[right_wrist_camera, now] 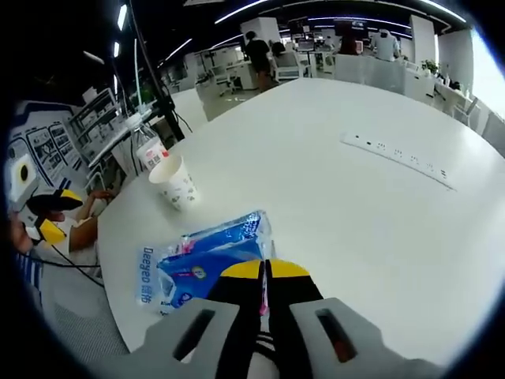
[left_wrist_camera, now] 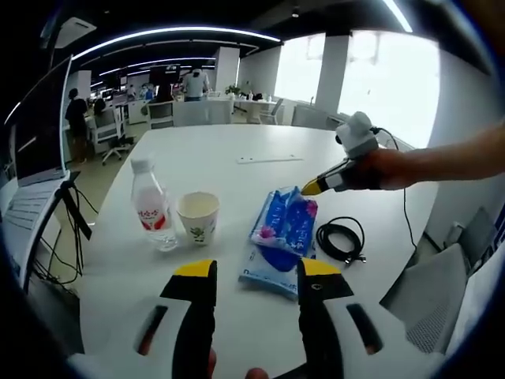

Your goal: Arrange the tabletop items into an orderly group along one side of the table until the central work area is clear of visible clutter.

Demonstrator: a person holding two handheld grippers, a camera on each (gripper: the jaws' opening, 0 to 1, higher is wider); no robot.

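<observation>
Pinching the blue plastic tissue pack point(right_wrist_camera: 207, 260) in my right tool point(right_wrist_camera: 265, 272), left tool point(left_wrist_camera: 256, 276) open, I next drag it beside the white paper cup point(left_wrist_camera: 198, 216).

Left gripper view: bottle point(left_wrist_camera: 153, 207) on table point(left_wrist_camera: 237, 150), near its edge. Cup point(left_wrist_camera: 198, 217) just right of bottle. Wipes pack point(left_wrist_camera: 282, 237) right of cup, lying flat. Coiled cable point(left_wrist_camera: 341, 239) right of pack, just beside it. Power strip point(left_wrist_camera: 268, 159) farther back, mid-table. Office desks and chairs behind table.

Right gripper view: pack point(right_wrist_camera: 201, 260) nearest, cup point(right_wrist_camera: 175, 183) beyond it, bottle point(right_wrist_camera: 148, 150) behind cup at table edge; strip point(right_wrist_camera: 398, 158) well apart to right.
</observation>
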